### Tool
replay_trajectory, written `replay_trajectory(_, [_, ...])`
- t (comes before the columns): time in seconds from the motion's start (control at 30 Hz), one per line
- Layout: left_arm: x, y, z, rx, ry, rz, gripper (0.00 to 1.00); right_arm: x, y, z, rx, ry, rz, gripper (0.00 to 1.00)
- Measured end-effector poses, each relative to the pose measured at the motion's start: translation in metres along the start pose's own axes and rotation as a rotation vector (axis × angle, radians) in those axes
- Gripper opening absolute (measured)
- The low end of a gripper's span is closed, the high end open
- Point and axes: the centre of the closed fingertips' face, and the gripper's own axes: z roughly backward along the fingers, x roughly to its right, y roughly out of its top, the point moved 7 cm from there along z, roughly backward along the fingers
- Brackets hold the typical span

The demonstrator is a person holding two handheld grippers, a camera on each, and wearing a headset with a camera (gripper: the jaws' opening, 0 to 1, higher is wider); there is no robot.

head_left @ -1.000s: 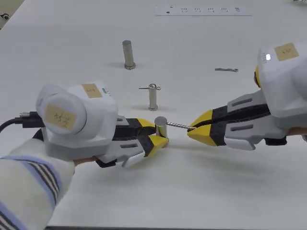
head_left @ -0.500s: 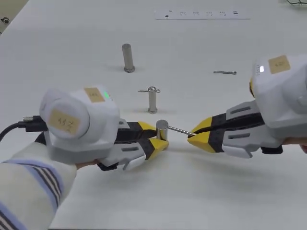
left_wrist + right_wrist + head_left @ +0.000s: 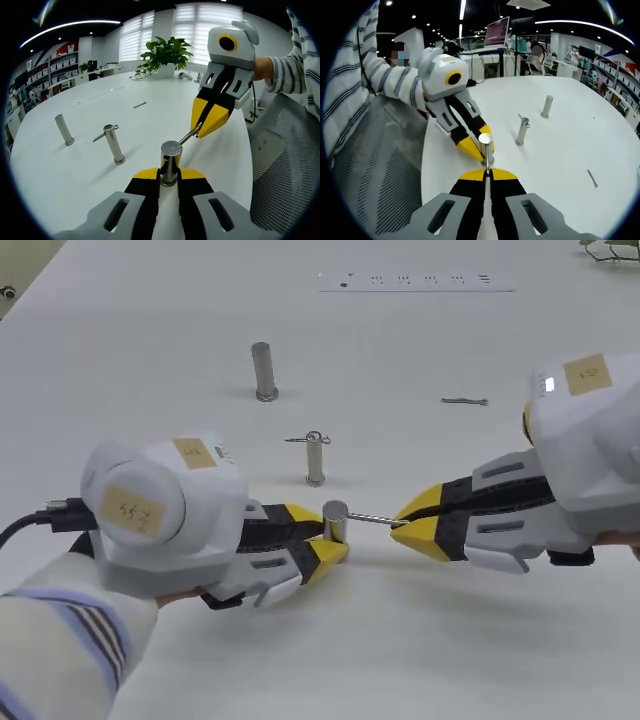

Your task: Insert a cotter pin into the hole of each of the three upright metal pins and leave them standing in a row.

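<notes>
On the smooth white table [image 3: 450,640], the left gripper [image 3: 336,536] clamps the near pin [image 3: 335,518], a shiny steel cylinder; the right gripper [image 3: 402,523] pinches a thin wire cotter [image 3: 375,519] touching its top. Behind stand the cottered middle pin [image 3: 315,462] and bare far pin [image 3: 263,370].

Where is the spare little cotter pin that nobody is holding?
In the head view, the thin silver cotter pin lies flat on the white table, upper right, beyond the right tongs.
</notes>
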Motion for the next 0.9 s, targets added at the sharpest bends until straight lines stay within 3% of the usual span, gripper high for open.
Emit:
replay_trajectory(0.5, [0.0018,0.0,-0.0001,-0.003,0.011,-0.011,0.11,-0.0003,-0.0019,-0.001,0.0,-0.036,0.001,0.04])
replay_trajectory(0.6, [0.0015,0.0003,-0.0004,-0.003,0.01,-0.004,0.11,-0.002,-0.0039,-0.0007,0.004,-0.029,-0.04,0.04])
replay_trajectory(0.9, [0.0007,-0.0001,-0.0001,-0.007,0.011,0.006,0.11,-0.0027,-0.0057,0.0012,-0.018,-0.027,-0.024,0.04])
